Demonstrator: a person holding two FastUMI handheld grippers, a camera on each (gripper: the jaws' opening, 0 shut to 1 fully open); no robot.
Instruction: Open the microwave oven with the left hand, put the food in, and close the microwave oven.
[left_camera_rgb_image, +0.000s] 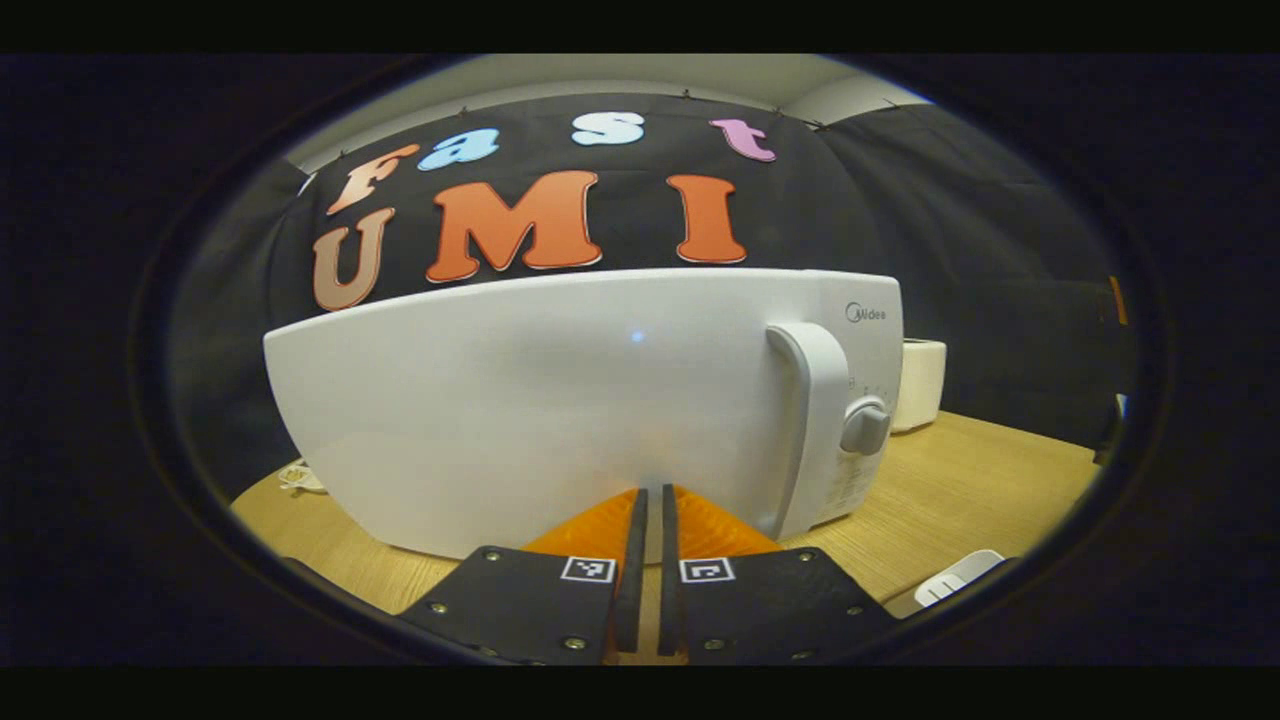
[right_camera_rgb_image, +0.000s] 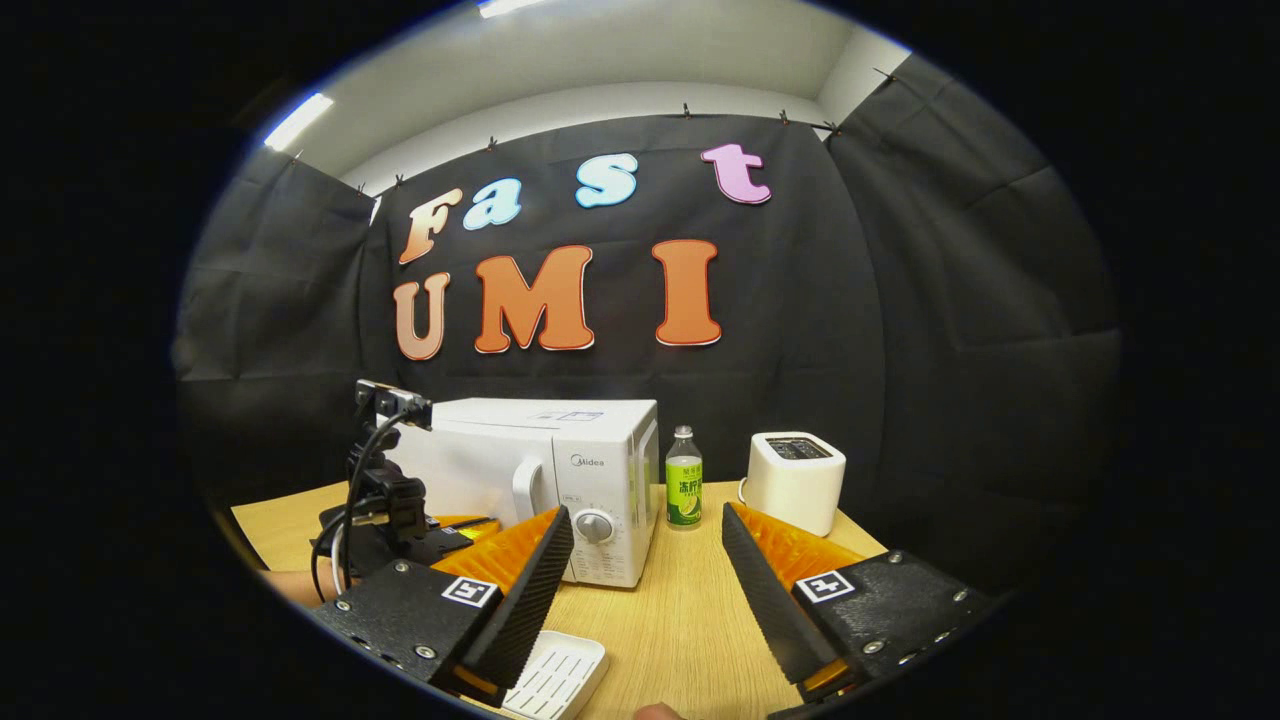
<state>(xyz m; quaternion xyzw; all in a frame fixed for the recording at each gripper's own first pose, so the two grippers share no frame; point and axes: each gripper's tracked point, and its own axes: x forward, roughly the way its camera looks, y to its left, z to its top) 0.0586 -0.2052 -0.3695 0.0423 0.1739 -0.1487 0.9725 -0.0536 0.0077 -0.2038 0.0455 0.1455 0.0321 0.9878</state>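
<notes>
Since the left gripper (left_camera_rgb_image: 647, 520) is held with fingers together before the closed microwave oven (left_camera_rgb_image: 560, 400), whose handle (left_camera_rgb_image: 815, 420) lies to its right, the handle could be missed unless the fingers are parted first.

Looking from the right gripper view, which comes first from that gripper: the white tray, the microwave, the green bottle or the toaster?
1. White slotted plastic tray, just below its left finger.
2. White microwave oven, left of centre.
3. Green-labelled clear bottle, centre.
4. White boxy toaster, right; too close to the bottle to rank.
</notes>
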